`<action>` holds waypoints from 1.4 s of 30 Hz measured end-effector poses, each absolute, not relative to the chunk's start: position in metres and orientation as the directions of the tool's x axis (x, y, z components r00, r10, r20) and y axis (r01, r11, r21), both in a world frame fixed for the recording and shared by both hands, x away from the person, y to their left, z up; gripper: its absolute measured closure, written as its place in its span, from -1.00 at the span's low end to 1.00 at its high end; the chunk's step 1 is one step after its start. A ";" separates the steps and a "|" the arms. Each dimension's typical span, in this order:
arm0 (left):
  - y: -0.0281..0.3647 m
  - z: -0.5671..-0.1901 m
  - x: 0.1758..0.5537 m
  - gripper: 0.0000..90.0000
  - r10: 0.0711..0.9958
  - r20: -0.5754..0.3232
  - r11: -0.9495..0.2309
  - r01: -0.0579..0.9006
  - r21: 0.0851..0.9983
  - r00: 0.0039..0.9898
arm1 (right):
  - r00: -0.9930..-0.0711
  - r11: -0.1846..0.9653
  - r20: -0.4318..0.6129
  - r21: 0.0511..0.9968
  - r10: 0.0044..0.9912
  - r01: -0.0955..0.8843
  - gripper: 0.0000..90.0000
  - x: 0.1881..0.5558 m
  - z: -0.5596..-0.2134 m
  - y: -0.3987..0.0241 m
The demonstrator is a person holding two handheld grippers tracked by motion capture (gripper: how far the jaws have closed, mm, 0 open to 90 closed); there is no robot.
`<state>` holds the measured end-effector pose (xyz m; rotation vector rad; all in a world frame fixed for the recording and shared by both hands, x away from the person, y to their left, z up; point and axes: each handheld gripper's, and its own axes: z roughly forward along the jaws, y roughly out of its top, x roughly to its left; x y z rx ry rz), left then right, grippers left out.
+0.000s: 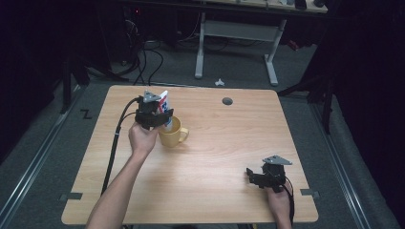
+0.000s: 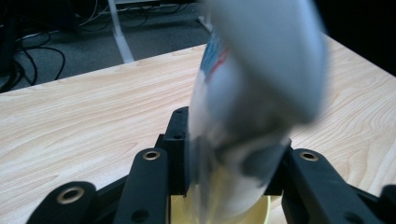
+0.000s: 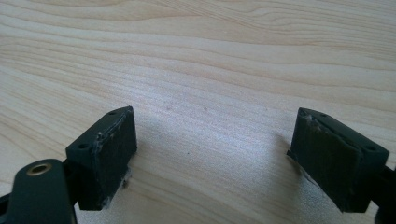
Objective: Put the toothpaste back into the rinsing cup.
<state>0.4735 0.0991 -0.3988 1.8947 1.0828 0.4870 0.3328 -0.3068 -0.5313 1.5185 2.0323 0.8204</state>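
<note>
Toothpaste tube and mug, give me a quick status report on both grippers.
Left gripper shut on toothpaste tube, lower end inside yellow mug. Right gripper open, empty, low over bare table. Nothing in the way.

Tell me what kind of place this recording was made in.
Probably a lab or workshop room set up for recording. A plain wooden table stands on grey carpet, a height-adjustable desk frame stands behind it, and loose black cables lie on the floor in dim surroundings.
</note>
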 end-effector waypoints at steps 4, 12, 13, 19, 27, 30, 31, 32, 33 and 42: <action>0.095 -0.403 0.475 0.42 0.836 -0.065 -0.258 0.494 0.830 0.545 | -0.277 0.208 -0.017 0.704 0.961 0.679 -0.68 0.333 -0.531 -0.307; 0.087 -0.413 0.477 0.41 0.838 -0.048 -0.277 0.499 0.821 0.543 | -0.277 0.209 -0.017 0.703 0.961 0.679 -0.68 0.333 -0.531 -0.307; 0.086 -0.415 0.478 0.42 0.839 -0.050 -0.276 0.503 0.819 0.542 | -0.277 0.209 -0.017 0.704 0.961 0.679 -0.68 0.333 -0.531 -0.307; 0.083 -0.424 0.480 0.41 0.841 -0.049 -0.283 0.516 0.808 0.538 | -0.277 0.209 -0.017 0.704 0.961 0.679 -0.68 0.333 -0.531 -0.307; 0.079 -0.433 0.481 0.41 0.839 -0.035 -0.307 0.525 0.793 0.543 | -0.277 0.208 -0.017 0.703 0.961 0.680 -0.68 0.333 -0.531 -0.307; 0.078 -0.435 0.481 0.41 0.839 -0.035 -0.311 0.531 0.789 0.543 | -0.277 0.208 -0.017 0.704 0.961 0.679 -0.68 0.333 -0.531 -0.307; 0.078 -0.435 0.481 0.41 0.840 -0.033 -0.312 0.531 0.788 0.542 | -0.277 0.208 -0.017 0.704 0.961 0.679 -0.68 0.333 -0.531 -0.307; 0.079 -0.436 0.481 0.41 0.841 -0.035 -0.309 0.533 0.787 0.540 | -0.277 0.208 -0.017 0.704 0.961 0.680 -0.68 0.333 -0.531 -0.307; 0.079 -0.436 0.481 0.41 0.841 -0.036 -0.309 0.533 0.788 0.539 | -0.277 0.208 -0.017 0.704 0.961 0.679 -0.68 0.333 -0.531 -0.307; 0.076 -0.442 0.481 0.40 0.839 -0.024 -0.328 0.539 0.776 0.544 | -0.277 0.208 -0.016 0.704 0.961 0.679 -0.68 0.333 -0.531 -0.307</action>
